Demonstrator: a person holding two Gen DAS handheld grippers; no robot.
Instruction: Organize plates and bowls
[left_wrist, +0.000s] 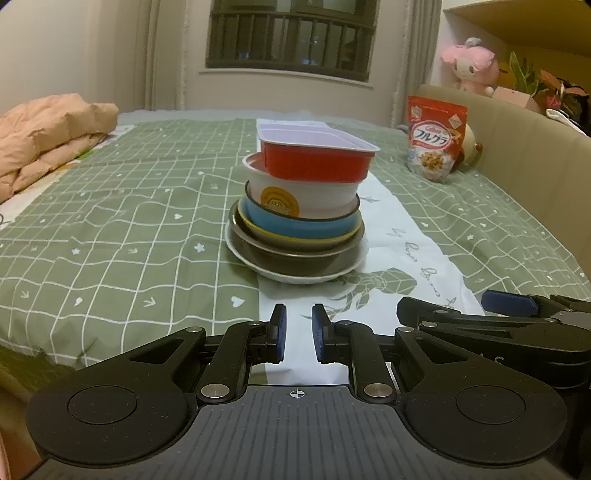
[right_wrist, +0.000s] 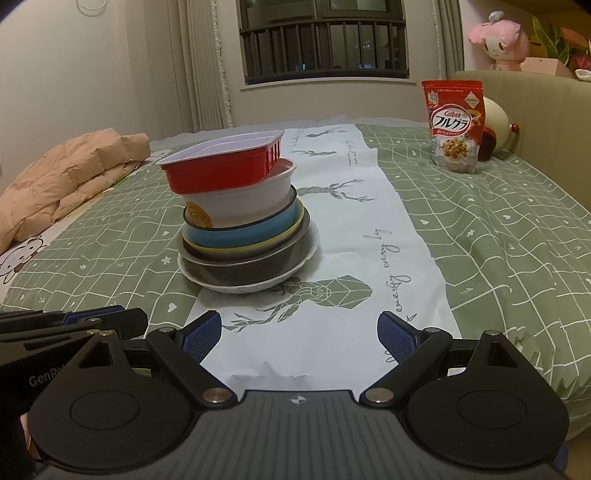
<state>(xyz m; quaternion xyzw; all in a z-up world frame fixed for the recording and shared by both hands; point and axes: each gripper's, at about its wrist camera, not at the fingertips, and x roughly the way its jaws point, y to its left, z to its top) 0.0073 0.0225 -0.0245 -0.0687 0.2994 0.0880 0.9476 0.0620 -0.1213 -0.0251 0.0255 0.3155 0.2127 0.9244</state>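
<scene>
A stack of dishes stands on a white paper runner (left_wrist: 399, 236) on a bed. From the bottom: a white plate (left_wrist: 295, 275), a dark metal bowl (left_wrist: 295, 256), a yellow-rimmed dish (left_wrist: 295, 240), a blue bowl (left_wrist: 295, 223), a white bowl with an orange label (left_wrist: 314, 195) and a red rectangular tray (left_wrist: 314, 162) tilted on top. The stack also shows in the right wrist view (right_wrist: 240, 221). My left gripper (left_wrist: 298, 332) is nearly shut and empty, in front of the stack. My right gripper (right_wrist: 299, 332) is open and empty, in front and to the right of the stack.
A green checked bedspread (left_wrist: 110, 240) covers the bed. A folded peach quilt (left_wrist: 48, 136) lies at the far left. A red cereal bag (right_wrist: 456, 125) stands at the far right by a beige headboard (left_wrist: 535, 166). A pink plush toy (right_wrist: 498, 37) sits on a shelf.
</scene>
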